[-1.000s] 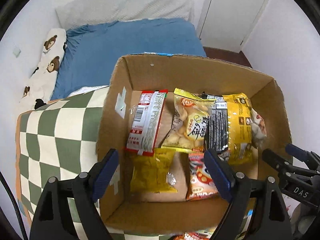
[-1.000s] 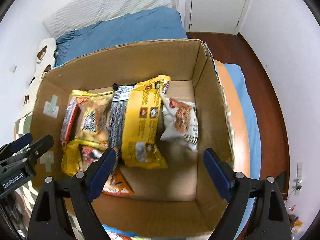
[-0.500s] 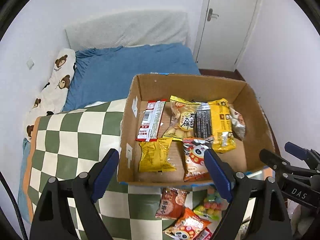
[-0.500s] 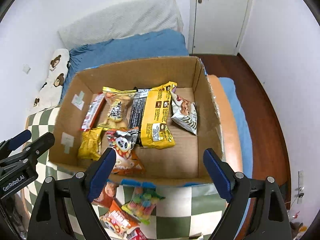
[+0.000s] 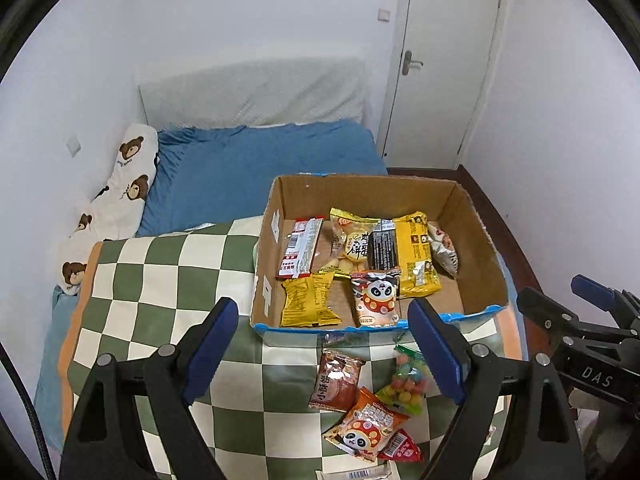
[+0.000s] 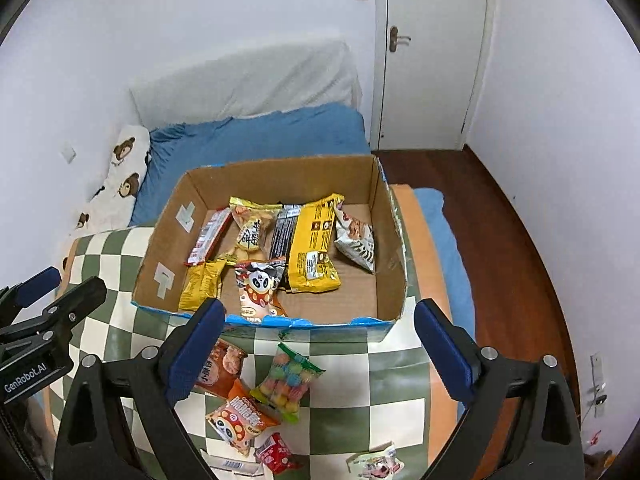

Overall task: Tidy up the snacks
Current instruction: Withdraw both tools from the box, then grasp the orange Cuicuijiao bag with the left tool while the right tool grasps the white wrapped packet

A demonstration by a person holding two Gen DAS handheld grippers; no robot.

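An open cardboard box (image 5: 476, 248) (image 6: 168, 248) sits on a green checkered blanket (image 5: 168, 280) and holds several snack packets, among them a big yellow bag (image 5: 416, 252) and a panda packet (image 5: 376, 298). In front of the box lie loose snacks: a brown packet (image 6: 222, 368), a candy bag (image 6: 290, 380), an orange panda packet (image 6: 238, 424) and a small red packet (image 6: 276, 452). My left gripper (image 5: 322, 320) hovers open above them, holding nothing. My right gripper (image 6: 320, 316) hangs beside it, its jaws opening, with nothing between them.
The blanket covers a bed with a blue sheet (image 5: 260, 168) and a bear-print pillow (image 5: 124, 192) against the left wall. A white door (image 6: 432, 60) and dark wooden floor (image 6: 512, 240) lie to the right. A white packet (image 6: 376, 462) lies near the blanket's front.
Both grippers have drawn back and risen away from the box. The box looks smaller, and the loose snacks in front of it have come into view.
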